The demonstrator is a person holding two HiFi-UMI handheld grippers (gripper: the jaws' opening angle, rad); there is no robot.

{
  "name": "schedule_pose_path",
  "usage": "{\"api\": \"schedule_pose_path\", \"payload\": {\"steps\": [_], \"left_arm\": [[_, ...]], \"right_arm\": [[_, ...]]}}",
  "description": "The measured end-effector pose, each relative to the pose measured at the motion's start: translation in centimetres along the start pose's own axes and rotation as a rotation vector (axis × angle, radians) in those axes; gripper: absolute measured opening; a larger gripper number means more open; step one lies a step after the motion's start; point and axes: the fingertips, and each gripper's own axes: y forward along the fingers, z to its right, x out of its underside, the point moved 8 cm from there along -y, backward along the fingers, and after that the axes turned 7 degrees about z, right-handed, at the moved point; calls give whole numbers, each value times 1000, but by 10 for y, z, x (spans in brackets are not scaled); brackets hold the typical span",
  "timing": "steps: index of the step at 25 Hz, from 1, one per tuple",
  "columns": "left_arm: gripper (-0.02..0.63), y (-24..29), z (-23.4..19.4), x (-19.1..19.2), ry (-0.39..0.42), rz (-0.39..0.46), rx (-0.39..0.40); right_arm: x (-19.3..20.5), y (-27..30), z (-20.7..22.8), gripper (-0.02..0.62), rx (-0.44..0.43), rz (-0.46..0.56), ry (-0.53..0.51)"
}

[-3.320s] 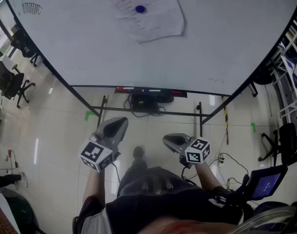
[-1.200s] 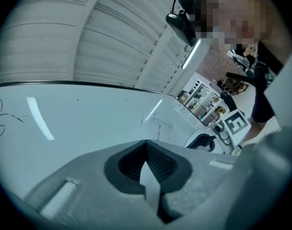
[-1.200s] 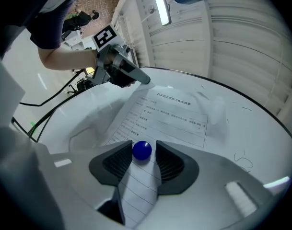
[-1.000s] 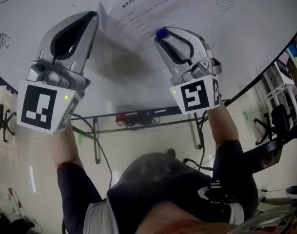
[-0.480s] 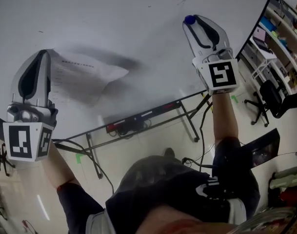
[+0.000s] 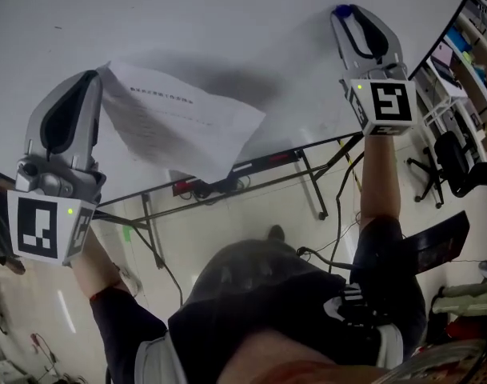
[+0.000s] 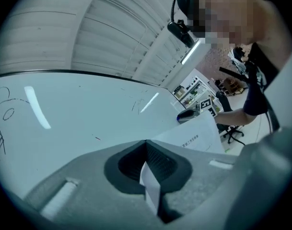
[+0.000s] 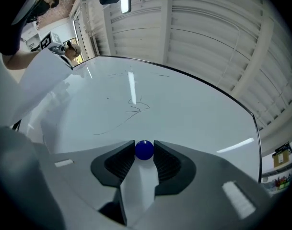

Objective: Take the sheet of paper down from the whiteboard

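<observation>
The printed sheet of paper (image 6: 179,122) hangs free in front of the whiteboard (image 6: 251,46), off its surface. My left gripper (image 6: 91,77) is shut on the sheet's upper left corner; in the left gripper view the paper's edge (image 7: 149,183) is pinched between the closed jaws and the rest of the sheet (image 7: 193,135) spreads to the right. My right gripper (image 6: 347,10) is up at the board's right side, shut on a round blue magnet (image 6: 342,10). The blue magnet (image 8: 145,150) sits between the right gripper's (image 8: 145,145) pads, close to the whiteboard (image 8: 174,109).
Below the board are its black stand legs (image 6: 311,186) and a tray with markers (image 6: 227,174). An office chair (image 6: 451,162) and shelves (image 6: 483,30) stand to the right. Cables lie on the tiled floor (image 6: 227,214). Pen scribbles mark the board (image 8: 134,107).
The right gripper lifted the blue magnet off the sheet and carried it right and up. The sheet came off the board in the left gripper, which then sank a little.
</observation>
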Motion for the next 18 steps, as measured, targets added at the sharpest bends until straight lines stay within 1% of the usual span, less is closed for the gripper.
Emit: {"api": "schedule_pose_path", "payload": {"steps": [7,12,14,15,16,18], "left_arm": [[2,8,14,7,-45,-58,28],[2,15,23,12,-50,-82,47],[2,15,22,12,-50,-77,46],[2,16,22,12,-51,-74,45],[2,16,22,12,-53,-72,43],[2,15,23,11,-55,-75,36]], "right_arm": [[1,-2,4,127,-34,30,34],[3,1,3,133,-51,47,12],[3,2,2,151,-59,55,10],[3,1,2,170,-67,61,16],[2,-2,2,185,-76,71,31],[-4,-12,0,192,-98,99,74]]}}
